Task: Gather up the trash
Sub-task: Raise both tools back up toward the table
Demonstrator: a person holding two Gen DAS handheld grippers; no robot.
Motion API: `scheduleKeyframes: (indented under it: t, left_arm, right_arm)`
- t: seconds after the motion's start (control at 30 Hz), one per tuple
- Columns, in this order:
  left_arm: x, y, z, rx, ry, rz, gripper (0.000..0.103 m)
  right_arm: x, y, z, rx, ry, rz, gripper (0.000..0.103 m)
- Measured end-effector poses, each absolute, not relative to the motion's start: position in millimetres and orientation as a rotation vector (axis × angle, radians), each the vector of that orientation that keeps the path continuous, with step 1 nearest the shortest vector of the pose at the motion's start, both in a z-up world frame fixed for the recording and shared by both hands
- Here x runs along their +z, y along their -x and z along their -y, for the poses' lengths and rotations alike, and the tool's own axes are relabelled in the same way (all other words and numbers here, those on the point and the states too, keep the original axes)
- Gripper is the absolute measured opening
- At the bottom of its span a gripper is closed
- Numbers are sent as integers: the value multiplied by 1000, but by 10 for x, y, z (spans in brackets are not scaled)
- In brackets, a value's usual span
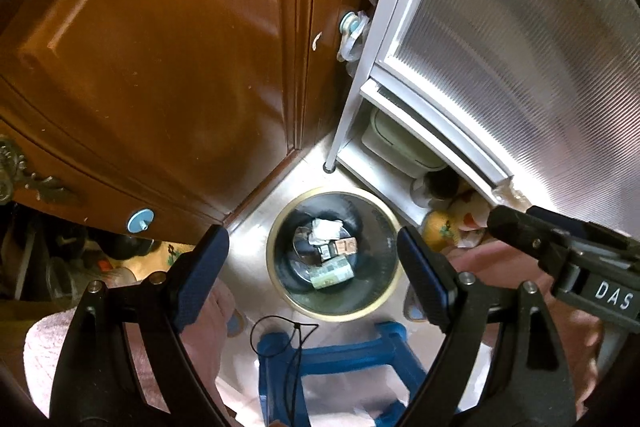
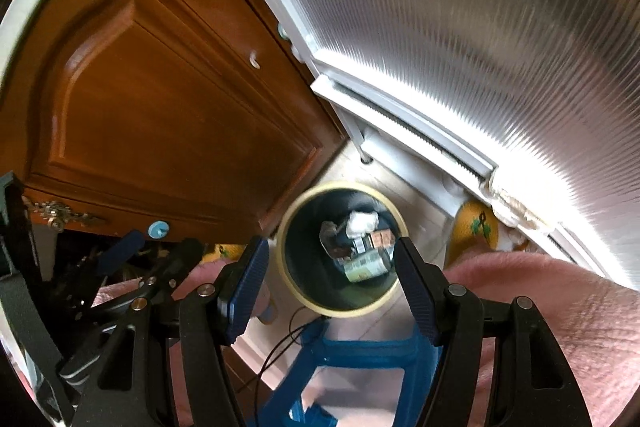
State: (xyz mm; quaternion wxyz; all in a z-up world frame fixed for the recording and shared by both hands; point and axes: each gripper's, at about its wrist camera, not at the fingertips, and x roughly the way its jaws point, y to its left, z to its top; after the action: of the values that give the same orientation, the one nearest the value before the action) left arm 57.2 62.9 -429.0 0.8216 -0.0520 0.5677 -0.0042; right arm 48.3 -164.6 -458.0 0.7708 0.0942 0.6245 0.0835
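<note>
A round dark trash bin with a gold rim (image 1: pixel 340 315) stands on the floor in the corner, below both grippers. Inside lie crumpled white paper (image 1: pixel 326 229), a small brown box (image 1: pixel 347 247) and a green-and-white wrapper (image 1: pixel 332 275). My left gripper (image 1: pixel 314 277) hangs open above the bin with nothing between its blue pads. The right wrist view shows the same bin (image 2: pixel 285 267), the paper (image 2: pixel 362 221) and the wrapper (image 2: pixel 364 269). My right gripper (image 2: pixel 332 285) is also open and empty, pointing steeply down over the bin.
A brown wooden cabinet door (image 1: pixel 160 67) stands to the left, a white-framed ribbed panel (image 1: pixel 520 47) to the right. A blue stool (image 1: pixel 340 359) with a black cord (image 1: pixel 280 335) sits below the grippers. Yellow slippers (image 1: pixel 440 227) and a pale green container (image 1: pixel 396 139) lie by the panel. Pink-clad legs flank the stool.
</note>
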Motion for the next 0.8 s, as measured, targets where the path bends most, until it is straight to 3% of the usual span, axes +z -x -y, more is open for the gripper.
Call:
scheduleKeyframes:
  t: [0.47,0.8]
  left_arm:
    - [-3059,-475,-575,-68,122,-1051,84]
    - [-1991,-572,-406,-105,60,-939,84]
  right_arm:
    - [-3627,-236,1609,297,-194,-1180,66]
    - [-2191,-196,1671,353,-89,-918,69]
